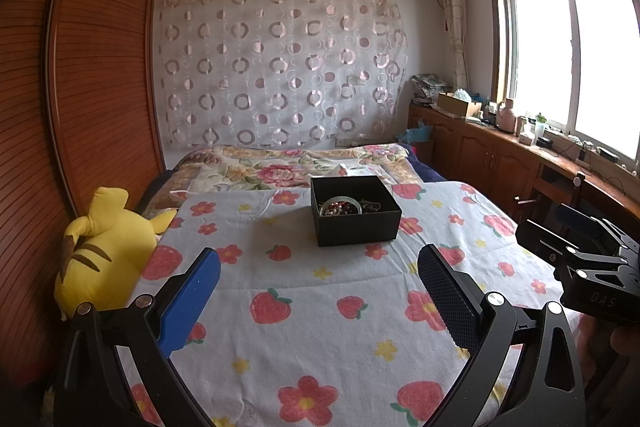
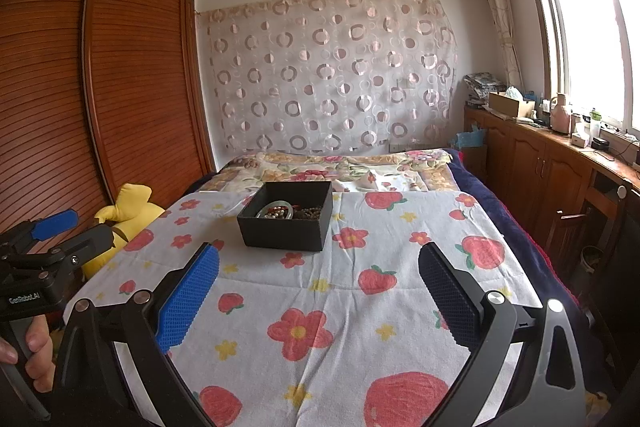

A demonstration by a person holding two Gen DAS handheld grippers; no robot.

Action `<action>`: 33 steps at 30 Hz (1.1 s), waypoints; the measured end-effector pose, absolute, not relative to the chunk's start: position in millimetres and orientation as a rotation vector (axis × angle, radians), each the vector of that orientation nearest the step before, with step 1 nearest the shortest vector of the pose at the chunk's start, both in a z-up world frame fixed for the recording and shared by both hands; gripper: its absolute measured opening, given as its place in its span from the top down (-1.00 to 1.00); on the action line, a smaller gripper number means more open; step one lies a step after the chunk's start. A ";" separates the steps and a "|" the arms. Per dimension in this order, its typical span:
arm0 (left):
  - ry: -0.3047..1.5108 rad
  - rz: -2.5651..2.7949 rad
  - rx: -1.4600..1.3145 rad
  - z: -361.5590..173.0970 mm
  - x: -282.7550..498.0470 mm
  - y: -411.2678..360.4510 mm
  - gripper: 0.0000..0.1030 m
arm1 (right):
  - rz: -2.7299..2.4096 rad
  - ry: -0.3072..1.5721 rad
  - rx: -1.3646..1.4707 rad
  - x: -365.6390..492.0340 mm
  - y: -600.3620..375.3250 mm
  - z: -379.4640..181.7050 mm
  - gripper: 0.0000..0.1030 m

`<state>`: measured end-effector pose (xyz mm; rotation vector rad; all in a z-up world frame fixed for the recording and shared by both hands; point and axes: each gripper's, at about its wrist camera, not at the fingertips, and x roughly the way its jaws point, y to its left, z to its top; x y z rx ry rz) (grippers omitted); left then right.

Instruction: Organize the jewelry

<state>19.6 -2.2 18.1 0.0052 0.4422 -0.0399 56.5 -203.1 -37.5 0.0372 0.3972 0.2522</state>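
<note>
Both claws gape wide over the bed [image 2: 360, 307], left claw [image 1: 318, 291] and right claw [image 2: 318, 291] empty. The box [image 1: 356, 211] of jewelry [image 1: 346, 207] sits farther ahead, apart from both.

Ahead of me a black box [image 1: 355, 217] sits open and upright on the bed, on the strawberry-print sheet [image 1: 320, 291]. Inside it I see tangled jewelry [image 1: 347, 207]: a pale green bangle [image 1: 340, 205] lying flat over dark red beads, with brown beads [image 1: 370, 205] beside it.
</note>
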 end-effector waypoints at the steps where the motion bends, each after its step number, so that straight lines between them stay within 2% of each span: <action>1: 0.442 -0.040 0.006 18.9 20.4 -2.2 -0.85 | 0.252 0.398 0.037 56.4 -202.7 -37.7 -0.95; 33: 0.440 -0.039 0.004 16.3 17.7 -2.3 -0.85 | 0.254 0.397 0.039 56.4 -203.2 -37.8 -0.95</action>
